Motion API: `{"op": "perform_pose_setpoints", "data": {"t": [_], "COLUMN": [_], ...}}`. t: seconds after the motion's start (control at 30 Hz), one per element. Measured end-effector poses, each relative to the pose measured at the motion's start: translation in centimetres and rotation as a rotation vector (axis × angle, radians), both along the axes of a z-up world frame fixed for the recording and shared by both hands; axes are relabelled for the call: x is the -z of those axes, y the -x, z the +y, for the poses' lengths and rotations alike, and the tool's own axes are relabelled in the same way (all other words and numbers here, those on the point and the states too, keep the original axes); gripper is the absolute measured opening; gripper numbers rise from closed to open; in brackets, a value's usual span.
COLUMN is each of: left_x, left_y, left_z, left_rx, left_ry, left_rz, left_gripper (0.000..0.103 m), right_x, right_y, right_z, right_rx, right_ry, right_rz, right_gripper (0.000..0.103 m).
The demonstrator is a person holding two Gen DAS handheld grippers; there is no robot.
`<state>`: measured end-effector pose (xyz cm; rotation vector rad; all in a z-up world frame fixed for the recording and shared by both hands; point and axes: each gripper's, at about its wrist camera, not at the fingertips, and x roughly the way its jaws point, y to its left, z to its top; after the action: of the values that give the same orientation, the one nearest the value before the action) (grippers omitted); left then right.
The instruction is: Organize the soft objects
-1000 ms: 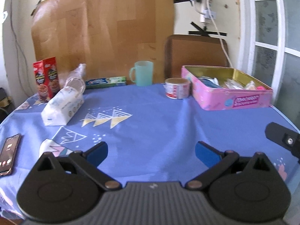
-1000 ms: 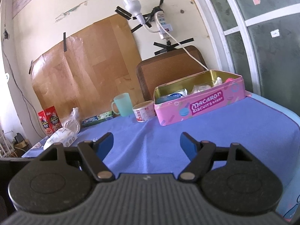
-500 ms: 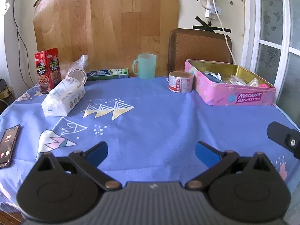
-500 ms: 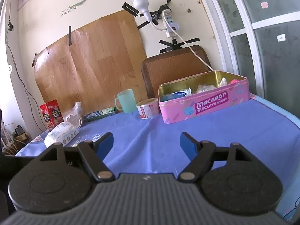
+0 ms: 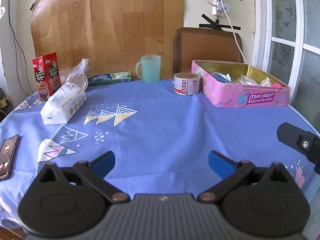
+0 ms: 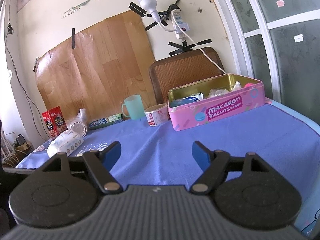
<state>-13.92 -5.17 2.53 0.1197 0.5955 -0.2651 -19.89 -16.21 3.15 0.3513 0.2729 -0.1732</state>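
Clearly – pink tin (image 5: pixel 248 98) "MACARON BISCUITS" | both tools spread – empty

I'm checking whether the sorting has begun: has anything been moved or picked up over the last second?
Nothing was taken or let go. Only the views shifted a little as the hands moved. The left tool and right tool stay open and empty; the white soft tissue pack and pink biscuit tin sit where they were on the blue tablecloth.

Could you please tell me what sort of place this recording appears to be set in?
Probably a lived-in home, at a dining table: a blue patterned tablecloth carrying a pink macaron biscuit tin and mint-green plastic mug, a brown woven chair back behind, and a taped-up power strip on the wall.
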Motion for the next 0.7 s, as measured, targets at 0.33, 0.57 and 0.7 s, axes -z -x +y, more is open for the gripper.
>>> {"op": "perform_pose_setpoints", "data": {"t": [0.33, 0.57, 0.7], "left_x": [0.08, 0.09, 0.23], "left_y": [-0.18, -0.29, -0.24], "left_z": [0.1, -0.03, -0.04], "left_rx": [-0.002, 0.024, 0.034], "left_ry": [-0.001, 0.003, 0.004], "left_rz": [0.008, 0.019, 0.025], "left_gripper": [0.103, 0.103, 0.103], "right_x": [-0.01, -0.06, -0.06], "right_y": [0.07, -0.05, 0.02], "right_z": [0.16, 0.15, 0.07], "right_rx": [0.004, 0.011, 0.008], "right_ry": [0.005, 0.014, 0.014], "right_rz": [0.004, 0.008, 0.008], "right_gripper": [0.08, 0.08, 0.08]}}
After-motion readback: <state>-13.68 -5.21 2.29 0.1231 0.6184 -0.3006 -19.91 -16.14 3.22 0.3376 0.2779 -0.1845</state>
